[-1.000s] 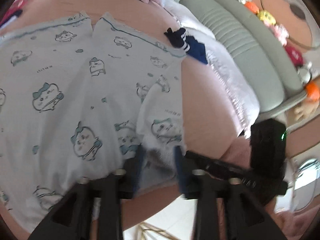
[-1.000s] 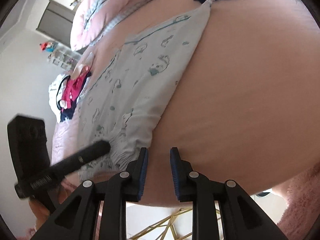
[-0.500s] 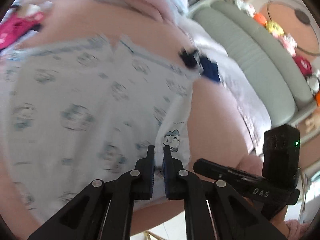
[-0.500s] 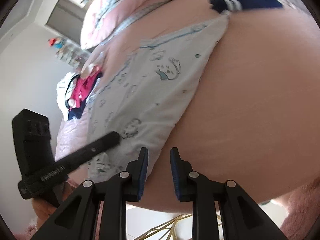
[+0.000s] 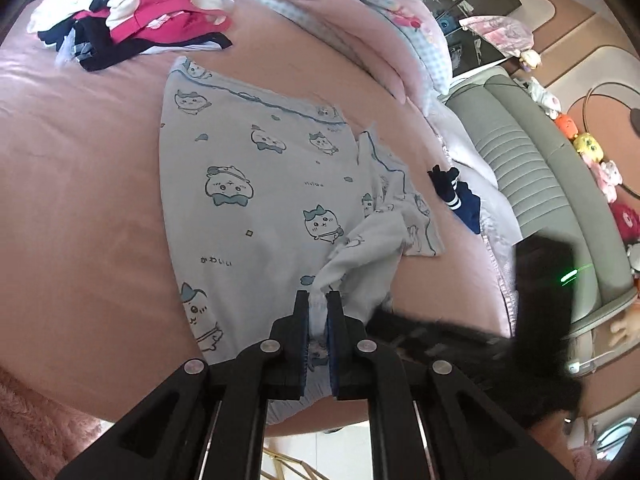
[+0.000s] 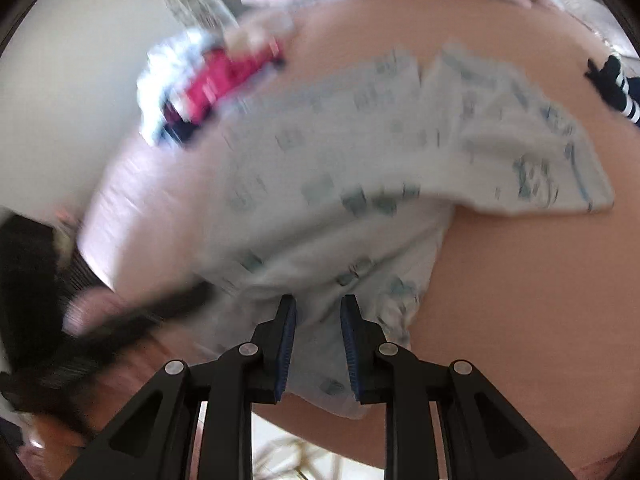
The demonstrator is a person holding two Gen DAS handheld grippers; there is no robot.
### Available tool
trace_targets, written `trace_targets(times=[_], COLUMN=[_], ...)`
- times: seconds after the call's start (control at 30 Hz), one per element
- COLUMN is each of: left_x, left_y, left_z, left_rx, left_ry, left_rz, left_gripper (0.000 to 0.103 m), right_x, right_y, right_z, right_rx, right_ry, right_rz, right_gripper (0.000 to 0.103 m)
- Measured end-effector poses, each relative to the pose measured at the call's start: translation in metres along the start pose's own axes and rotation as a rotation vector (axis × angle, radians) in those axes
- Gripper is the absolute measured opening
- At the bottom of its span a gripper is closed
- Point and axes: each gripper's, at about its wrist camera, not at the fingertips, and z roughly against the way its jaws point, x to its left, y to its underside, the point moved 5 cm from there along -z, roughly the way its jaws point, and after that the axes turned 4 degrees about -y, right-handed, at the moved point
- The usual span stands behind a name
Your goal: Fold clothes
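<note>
Pale blue cotton printed with small cartoon faces is spread flat over the pink bed [image 5: 80, 184], filling the middle of the left wrist view: the garment [image 5: 256, 200] reaches from a dark-piped hem at 12 o'clock down to the near bed edge at 6 o'clock. The left gripper [image 5: 318, 300] is seen at 6 o'clock with its jaws clamped on a bunched fold of the garment, a loose flap being drawn up from the cloth toward 2 o'clock of the jaws. In the blurred right wrist view, the right gripper [image 6: 318, 306] is held at the near edge of the same garment [image 6: 360, 152], its jaws standing apart with cloth lying between and behind them; whether the pads touch the cloth cannot be told. A pile of clothes [image 5: 132, 20] is found at 11 o'clock on the bed, well apart from the garment, and a navy striped sock [image 5: 452, 192] lies at 3 o'clock, just beside the garment's right edge.
</note>
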Motion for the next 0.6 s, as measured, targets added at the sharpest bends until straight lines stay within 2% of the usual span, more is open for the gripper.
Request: trace_targets(times=[0.17, 0.27, 0.3, 0.4, 0.43, 0.47, 0.53, 0.6], left_x=[0.011, 0.011, 0.012, 0.015, 0.015, 0.015, 0.013, 0.009], left_y=[0.005, 0.003, 0.002, 0.0, 0.0, 0.0, 0.0, -0.001], left_z=[0.0, 0.002, 0.003, 0.005, 0.005, 0.005, 0.004, 0.002], left_rx=[-0.011, -0.037, -0.048, -0.063, -0.067, -0.071, -0.078, -0.086], left_ry=[-0.019, 0.006, 0.018, 0.051, 0.059, 0.065, 0.067, 0.064], left_rz=[0.012, 0.033, 0.04, 0.056, 0.061, 0.065, 0.07, 0.072], left_gripper=[0.006, 0.006, 0.006, 0.006, 0.006, 0.006, 0.006, 0.006], right_x=[-0.024, -0.041, -0.038, -0.012, 0.0, 0.012, 0.031, 0.033], right_y=[0.014, 0.018, 0.018, 0.023, 0.024, 0.026, 0.028, 0.032], right_z=[0.015, 0.033, 0.041, 0.051, 0.048, 0.043, 0.025, 0.01], right_rx=[0.004, -0.02, -0.053, -0.09, -0.082, -0.069, -0.041, -0.027], right_ry=[0.03, 0.223, 0.202, -0.007, -0.017, -0.01, 0.088, 0.162], right_rz=[-0.073, -0.064, -0.053, -0.034, 0.012, 0.069, 0.186, 0.22], right_gripper=[0.021, 0.025, 0.025, 0.026, 0.029, 0.03, 0.031, 0.031])
